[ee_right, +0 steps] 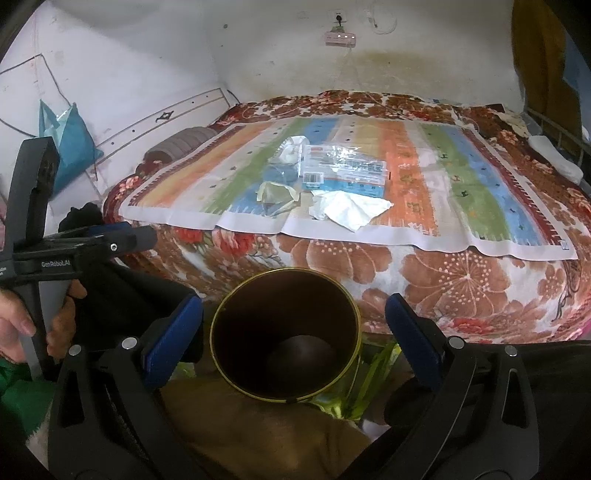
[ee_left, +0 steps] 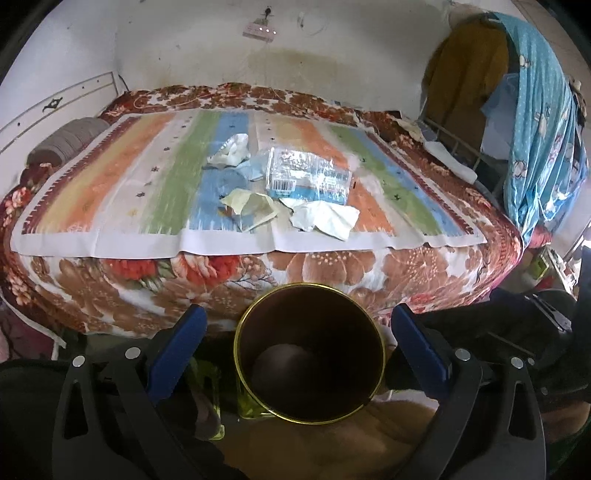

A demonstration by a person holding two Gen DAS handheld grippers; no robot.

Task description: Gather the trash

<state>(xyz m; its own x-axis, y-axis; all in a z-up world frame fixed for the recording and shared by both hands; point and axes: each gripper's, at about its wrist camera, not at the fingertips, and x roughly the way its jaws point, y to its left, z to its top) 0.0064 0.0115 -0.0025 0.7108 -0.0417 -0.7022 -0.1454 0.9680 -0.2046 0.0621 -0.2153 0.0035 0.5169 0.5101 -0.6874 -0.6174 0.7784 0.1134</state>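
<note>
A bed (ee_left: pixel 258 273) covered by a floral blanket (ee_right: pixel 461 280) in brown, red and white fills both views, and a striped cloth (ee_left: pixel 122 184) — orange, green, blue and pale bands — is spread flat over its top. The trash is gathered near the middle of that cloth: a clear plastic packet (ee_left: pixel 308 179) with a barcode label, a crumpled white paper (ee_left: pixel 325 219) just in front of it, a yellowish wrapper (ee_left: pixel 251 210) to the left of that, and another crumpled white piece (ee_left: pixel 231 149) farther back.

A dark bin (ee_left: pixel 310 354) with a gold rim is seen below the near edge of the bed, its mouth open upward. A grey rolled pillow (ee_left: pixel 70 138) lies at the left end of the bed.

The left gripper (ee_left: pixel 299 332) is held with its blue-padded fingers wide apart, nothing between them, on either side of the bin in view. The right gripper (ee_right: pixel 293 321) is likewise spread apart and holds nothing.

Behind the bed a stained white wall (ee_left: pixel 184 48) is seen, with a power strip (ee_left: pixel 259 30) fixed to it. Blue patterned fabric (ee_left: pixel 539 122) hangs at the right — a teal bag (ee_right: pixel 70 144) hangs on the left wall.
</note>
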